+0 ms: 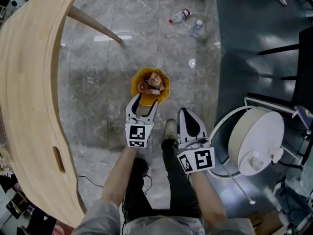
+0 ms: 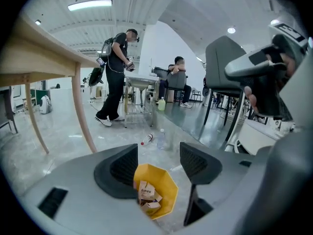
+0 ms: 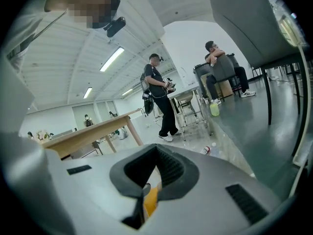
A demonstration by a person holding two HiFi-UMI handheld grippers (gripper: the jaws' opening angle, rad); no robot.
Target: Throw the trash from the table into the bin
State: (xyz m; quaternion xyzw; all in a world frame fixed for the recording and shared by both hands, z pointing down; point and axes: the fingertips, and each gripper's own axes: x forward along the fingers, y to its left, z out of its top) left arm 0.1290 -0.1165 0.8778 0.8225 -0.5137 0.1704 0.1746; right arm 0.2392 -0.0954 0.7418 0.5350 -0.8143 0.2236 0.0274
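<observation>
The yellow bin (image 1: 137, 82) stands on the grey floor, with crumpled cardboard trash (image 1: 154, 81) lying inside it. My left gripper (image 1: 145, 101) hovers at the bin's near rim, open, with nothing between its fingers. In the left gripper view the bin (image 2: 164, 180) and the small boxes (image 2: 146, 196) in it show through the gap of the left gripper (image 2: 159, 152). My right gripper (image 1: 185, 112) hangs to the right of the bin, shut and empty. In the right gripper view only a sliver of the bin (image 3: 151, 199) shows past the right gripper (image 3: 155, 154).
The curved wooden table (image 1: 29, 82) runs along the left. Two plastic bottles (image 1: 180, 16) (image 1: 195, 28) lie on the floor beyond the bin. A white cable reel (image 1: 254, 136) stands at the right. A person (image 2: 116, 77) stands further off, and another sits (image 2: 176, 80).
</observation>
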